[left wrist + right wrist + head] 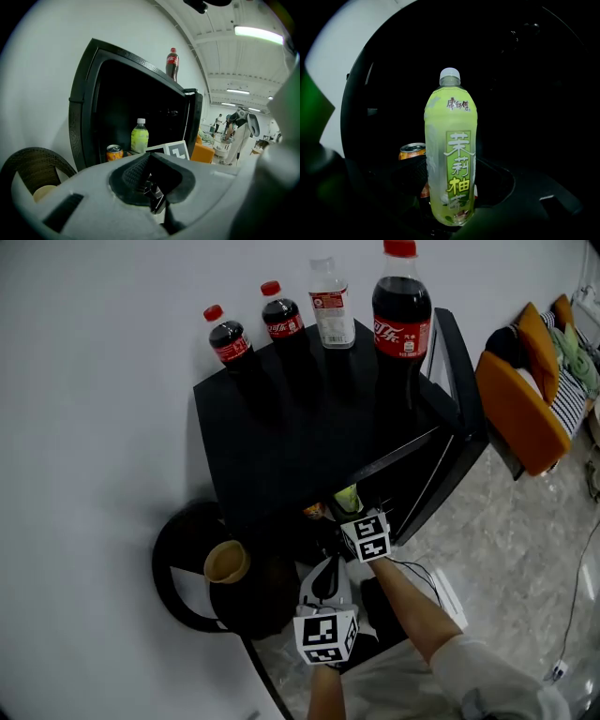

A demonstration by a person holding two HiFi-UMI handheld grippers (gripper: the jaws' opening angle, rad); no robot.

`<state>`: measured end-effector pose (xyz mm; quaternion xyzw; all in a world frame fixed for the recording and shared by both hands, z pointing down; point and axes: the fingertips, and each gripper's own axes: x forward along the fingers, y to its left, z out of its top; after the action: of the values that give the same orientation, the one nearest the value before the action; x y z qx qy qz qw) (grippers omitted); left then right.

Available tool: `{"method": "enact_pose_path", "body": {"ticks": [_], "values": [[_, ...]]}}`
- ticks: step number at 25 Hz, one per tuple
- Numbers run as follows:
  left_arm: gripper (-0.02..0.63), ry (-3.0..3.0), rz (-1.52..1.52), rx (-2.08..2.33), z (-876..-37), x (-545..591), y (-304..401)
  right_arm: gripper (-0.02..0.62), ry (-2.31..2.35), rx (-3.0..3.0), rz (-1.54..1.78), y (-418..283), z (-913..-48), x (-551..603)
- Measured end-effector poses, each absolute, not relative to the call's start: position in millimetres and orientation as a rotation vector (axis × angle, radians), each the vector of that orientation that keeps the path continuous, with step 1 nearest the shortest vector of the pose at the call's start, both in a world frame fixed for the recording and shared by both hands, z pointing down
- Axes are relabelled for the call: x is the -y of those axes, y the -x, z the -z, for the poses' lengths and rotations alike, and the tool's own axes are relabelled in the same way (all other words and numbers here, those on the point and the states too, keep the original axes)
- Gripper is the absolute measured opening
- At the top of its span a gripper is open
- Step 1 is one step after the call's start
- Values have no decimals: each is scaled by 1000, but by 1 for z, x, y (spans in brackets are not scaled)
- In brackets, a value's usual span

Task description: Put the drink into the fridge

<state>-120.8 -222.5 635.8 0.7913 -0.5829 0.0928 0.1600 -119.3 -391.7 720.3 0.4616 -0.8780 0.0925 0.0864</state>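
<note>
Our right gripper (354,519) was closed on the lower body of the pale green plastic tea bottle with the white cap (451,150). The dark pad on the left pressed against the bottle's side. The other pad was lost in shadow behind the label, so we judged the grip firm rather than saw it whole. Our left gripper (147,180) had its jaws together with nothing between them, and it hung back and lower, outside the cabinet.

The bottle stood upright, its long axis vertical and its cap at the top. It lay straight ahead of the right gripper's jaws and already within the mouth of the black boxy mini fridge (281,427). We could not tell whether its base was resting on the dark shelf.

Just behind it and to its left stood a small orange drink can with a silver top (411,150), close to the bottle but apart from it. The fridge's black door (464,381) was swung wide to the right, leaving the opening free. On the fridge roof stood a tall dark cola bottle with a red cap (401,306), beside three smaller bottles.

We judged the right gripper the one to finish. It would need to set the bottle down level, open its jaws and draw straight back without nudging the can.
</note>
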Motion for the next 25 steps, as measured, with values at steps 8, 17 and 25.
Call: {"method": "enact_pose_path", "body": {"ticks": [8, 17, 25], "values": [[9, -2286, -237, 1653, -648, 242, 131, 279, -1422, 2658, -227, 126, -732, 413], [9, -2266, -191, 1664, -640, 247, 135, 281, -1381, 2675, -219, 132, -736, 408], [9, -2200, -198, 1663, -612, 230, 136, 281, -1367, 2618, -342, 118, -726, 387]]}}
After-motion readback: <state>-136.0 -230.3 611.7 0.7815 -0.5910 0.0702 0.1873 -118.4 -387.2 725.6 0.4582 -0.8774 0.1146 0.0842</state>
